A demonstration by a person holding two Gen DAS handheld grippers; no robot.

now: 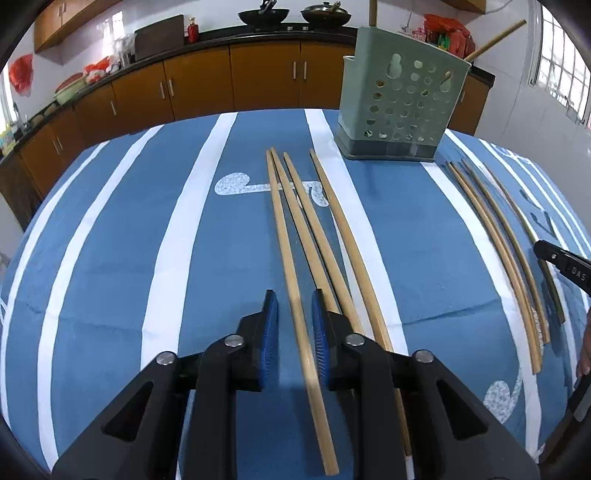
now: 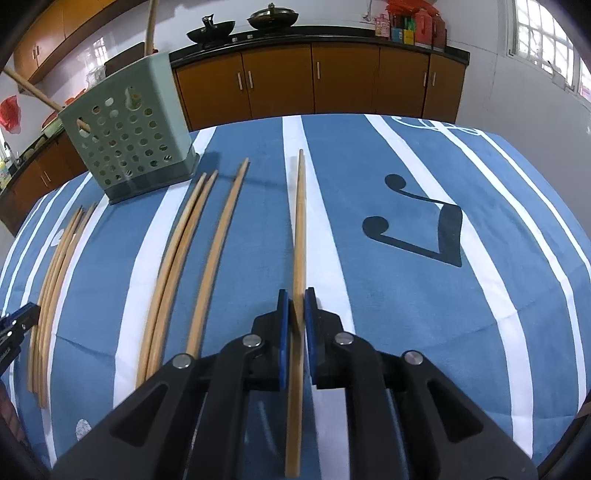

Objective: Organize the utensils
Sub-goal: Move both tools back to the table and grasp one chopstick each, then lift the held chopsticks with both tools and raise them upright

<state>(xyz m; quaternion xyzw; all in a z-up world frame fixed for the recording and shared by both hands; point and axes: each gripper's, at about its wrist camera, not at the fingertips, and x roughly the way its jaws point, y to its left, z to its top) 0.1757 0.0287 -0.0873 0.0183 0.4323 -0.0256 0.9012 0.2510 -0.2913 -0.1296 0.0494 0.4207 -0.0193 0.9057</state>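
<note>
Several bamboo chopsticks lie lengthwise on a blue and white striped tablecloth (image 1: pixel 110 258). My left gripper (image 1: pixel 294 302) is open, its jaws on either side of the leftmost chopstick (image 1: pixel 284 251) of the middle group, not touching it. My right gripper (image 2: pixel 297 302) is shut on one chopstick (image 2: pixel 300 221), which points forward. A green perforated utensil holder (image 1: pixel 399 96) stands at the far side of the table, with two wooden handles in it; it also shows in the right wrist view (image 2: pixel 129 136).
Another group of chopsticks (image 1: pixel 498 240) lies to the right in the left wrist view, with the right gripper's tip (image 1: pixel 561 262) beside it. Kitchen cabinets (image 2: pixel 332 81) and woks (image 1: pixel 262 14) stand behind the table.
</note>
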